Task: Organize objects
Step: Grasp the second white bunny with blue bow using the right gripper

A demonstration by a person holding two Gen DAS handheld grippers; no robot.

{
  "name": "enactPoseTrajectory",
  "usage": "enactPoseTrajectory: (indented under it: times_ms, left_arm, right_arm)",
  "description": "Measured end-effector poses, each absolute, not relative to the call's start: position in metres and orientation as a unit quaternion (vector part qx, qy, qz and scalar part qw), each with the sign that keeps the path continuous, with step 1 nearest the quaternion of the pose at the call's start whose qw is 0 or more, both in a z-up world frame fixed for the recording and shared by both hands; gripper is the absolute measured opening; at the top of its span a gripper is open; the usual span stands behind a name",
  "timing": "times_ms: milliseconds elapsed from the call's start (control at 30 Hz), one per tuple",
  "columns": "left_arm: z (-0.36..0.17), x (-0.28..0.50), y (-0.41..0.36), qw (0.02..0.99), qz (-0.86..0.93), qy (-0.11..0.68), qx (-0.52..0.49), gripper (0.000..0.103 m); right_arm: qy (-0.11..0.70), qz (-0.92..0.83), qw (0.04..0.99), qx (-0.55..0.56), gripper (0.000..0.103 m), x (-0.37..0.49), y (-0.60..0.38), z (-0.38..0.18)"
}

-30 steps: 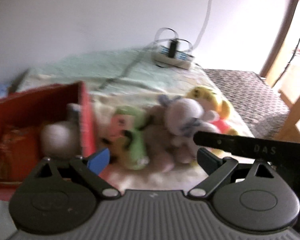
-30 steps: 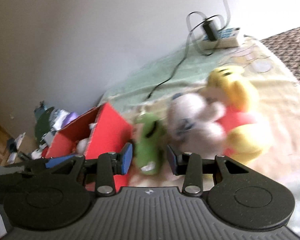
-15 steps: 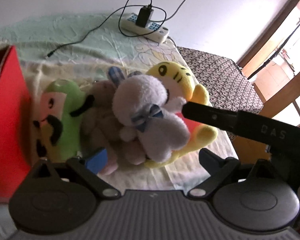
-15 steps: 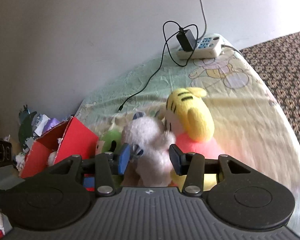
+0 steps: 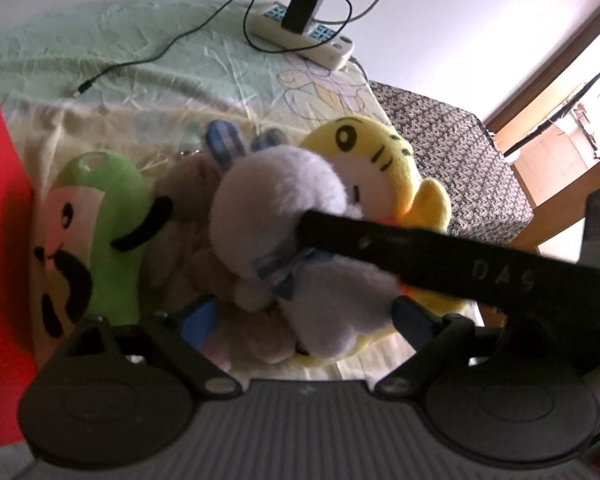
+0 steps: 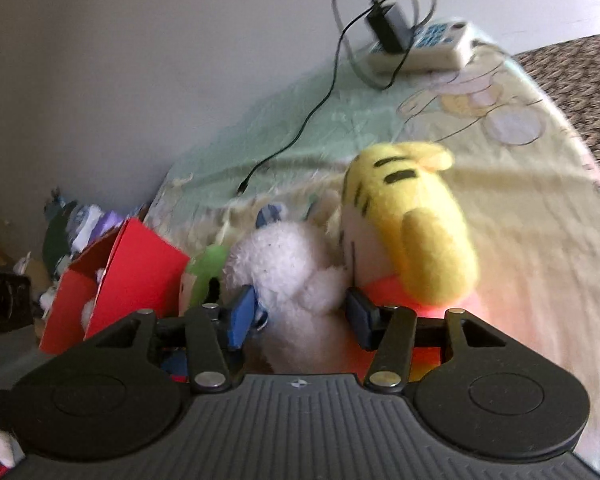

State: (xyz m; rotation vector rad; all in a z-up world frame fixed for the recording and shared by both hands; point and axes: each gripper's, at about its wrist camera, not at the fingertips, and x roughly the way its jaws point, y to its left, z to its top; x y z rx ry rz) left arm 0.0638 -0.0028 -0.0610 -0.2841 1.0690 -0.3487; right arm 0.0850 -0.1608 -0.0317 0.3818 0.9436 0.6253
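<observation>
A pile of plush toys lies on the bed: a white bunny with a blue bow (image 5: 284,216) (image 6: 296,280), a yellow tiger (image 5: 384,168) (image 6: 412,224), a brown plush (image 5: 188,216) and a green avocado (image 5: 100,216) (image 6: 204,276). A red box (image 5: 0,240) (image 6: 132,276) stands to their left with toys inside. My left gripper (image 5: 304,320) is open around the bunny's lower body. My right gripper (image 6: 300,316) is open, its pads on either side of the bunny, apart from it.
A white power strip (image 5: 304,40) (image 6: 420,48) with a black charger and cable lies at the far side of the sheet (image 5: 140,52). A patterned seat (image 5: 452,168) is on the right. Clutter (image 6: 72,224) sits beyond the red box.
Both grippers have moved in toward the plush pile. The red box has slid to the left edge of the left wrist view. The white bunny now sits between both pairs of fingers.
</observation>
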Motion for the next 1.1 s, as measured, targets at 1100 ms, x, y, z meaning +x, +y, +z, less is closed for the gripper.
enactPoseTrajectory:
  times_ms: [1100]
  left_arm:
    - [-0.015, -0.007, 0.005, 0.871, -0.208, 0.435, -0.093, 0.077]
  right_arm:
    - [0.424, 0.352, 0.81, 0.198, 0.038, 0.021, -0.153, 0.009]
